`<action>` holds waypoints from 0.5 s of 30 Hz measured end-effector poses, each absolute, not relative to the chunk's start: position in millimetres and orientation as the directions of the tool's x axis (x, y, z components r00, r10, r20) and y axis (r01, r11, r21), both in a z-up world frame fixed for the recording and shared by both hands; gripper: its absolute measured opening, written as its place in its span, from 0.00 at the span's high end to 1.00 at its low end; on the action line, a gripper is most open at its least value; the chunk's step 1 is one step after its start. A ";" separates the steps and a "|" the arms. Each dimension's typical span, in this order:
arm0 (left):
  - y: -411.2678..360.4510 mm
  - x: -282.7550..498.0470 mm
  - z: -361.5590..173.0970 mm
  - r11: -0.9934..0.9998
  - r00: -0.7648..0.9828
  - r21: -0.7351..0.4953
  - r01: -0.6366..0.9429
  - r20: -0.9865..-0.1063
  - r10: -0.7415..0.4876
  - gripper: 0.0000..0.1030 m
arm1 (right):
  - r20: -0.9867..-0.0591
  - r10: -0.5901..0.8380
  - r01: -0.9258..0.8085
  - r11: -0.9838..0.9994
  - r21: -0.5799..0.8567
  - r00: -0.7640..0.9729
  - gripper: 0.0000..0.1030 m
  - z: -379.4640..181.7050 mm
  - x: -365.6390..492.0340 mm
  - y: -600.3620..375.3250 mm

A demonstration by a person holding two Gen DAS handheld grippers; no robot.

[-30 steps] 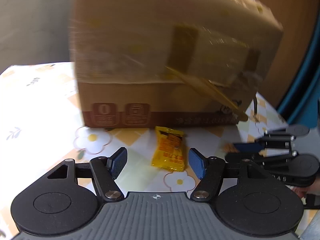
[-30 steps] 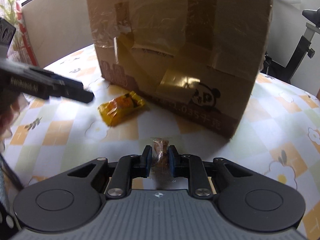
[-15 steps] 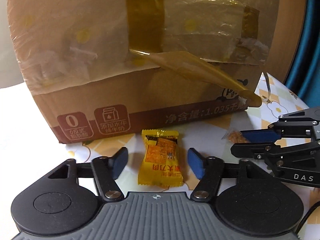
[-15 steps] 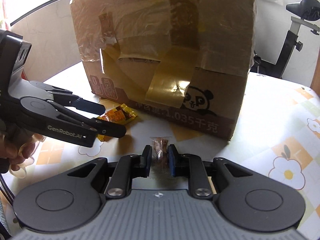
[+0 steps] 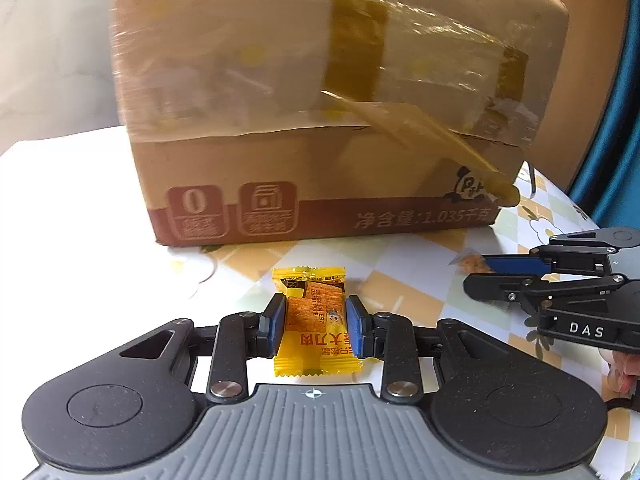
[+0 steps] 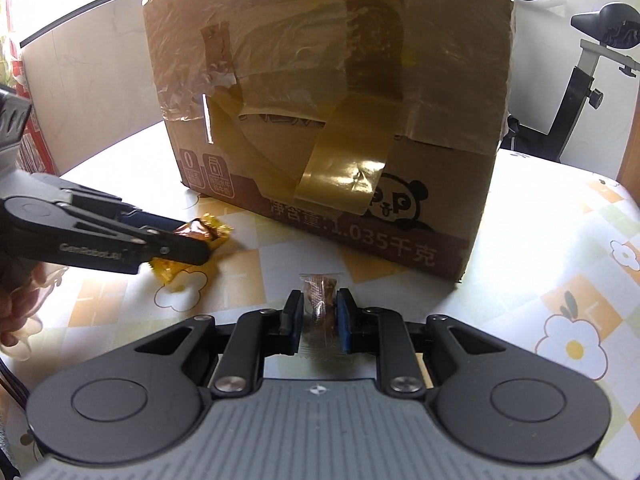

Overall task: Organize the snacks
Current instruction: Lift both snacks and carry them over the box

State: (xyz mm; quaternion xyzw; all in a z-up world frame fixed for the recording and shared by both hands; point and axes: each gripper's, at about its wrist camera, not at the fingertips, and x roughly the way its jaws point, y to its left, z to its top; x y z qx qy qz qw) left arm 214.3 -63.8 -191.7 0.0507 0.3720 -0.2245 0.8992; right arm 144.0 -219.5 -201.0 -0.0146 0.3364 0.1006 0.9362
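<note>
Yellow foil snack packet (image 5: 314,322) clamped between the left hand-held gripper (image 5: 316,326) pads, just closed on it.
The small clear-wrapped brown snack (image 6: 319,306) is pinched in the right hand-held gripper (image 6: 319,318); slippery wrappers could be dropped onto the desk (image 6: 540,240) when lifted.

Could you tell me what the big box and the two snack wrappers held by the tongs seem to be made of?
Box: brown corrugated cardboard, matte, patched with glossy wrinkled tape.
Yellow snack packet: probably printed plastic film, shiny, with crimped ends.
Small clear snack packet: transparent film, likely plastic; the brown contents show through.
</note>
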 end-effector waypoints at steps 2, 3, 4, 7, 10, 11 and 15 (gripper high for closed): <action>-58.0 211.4 -190.1 0.901 0.631 -0.085 0.426 -0.686 -0.363 0.67 | -0.633 0.178 -0.198 0.979 0.041 0.754 0.81 -201.0 143.9 -219.3; -54.7 210.4 -188.8 0.904 0.636 -0.088 0.419 -0.682 -0.361 0.67 | -0.633 0.179 -0.198 0.979 0.041 0.754 0.81 -201.2 143.9 -219.1; -52.1 209.3 -187.4 0.906 0.641 -0.090 0.414 -0.678 -0.360 0.67 | -0.632 0.179 -0.198 0.979 0.042 0.754 0.81 -201.2 143.9 -219.1; -43.5 203.9 -179.9 0.910 0.656 -0.095 0.404 -0.663 -0.360 0.67 | -0.632 0.183 -0.198 0.979 0.047 0.753 0.81 -201.5 144.1 -220.1; -36.7 197.9 -172.9 0.912 0.663 -0.100 0.398 -0.655 -0.361 0.67 | -0.632 0.180 -0.198 0.979 0.043 0.753 0.81 -201.4 144.2 -219.9; -34.4 197.2 -171.0 0.912 0.664 -0.105 0.396 -0.653 -0.363 0.67 | -0.633 0.180 -0.199 0.979 0.042 0.753 0.81 -201.1 144.1 -220.0; -22.9 191.7 -161.0 0.913 0.672 -0.121 0.390 -0.640 -0.372 0.67 | -0.640 0.186 -0.217 0.976 0.031 0.746 0.81 -198.9 142.2 -217.4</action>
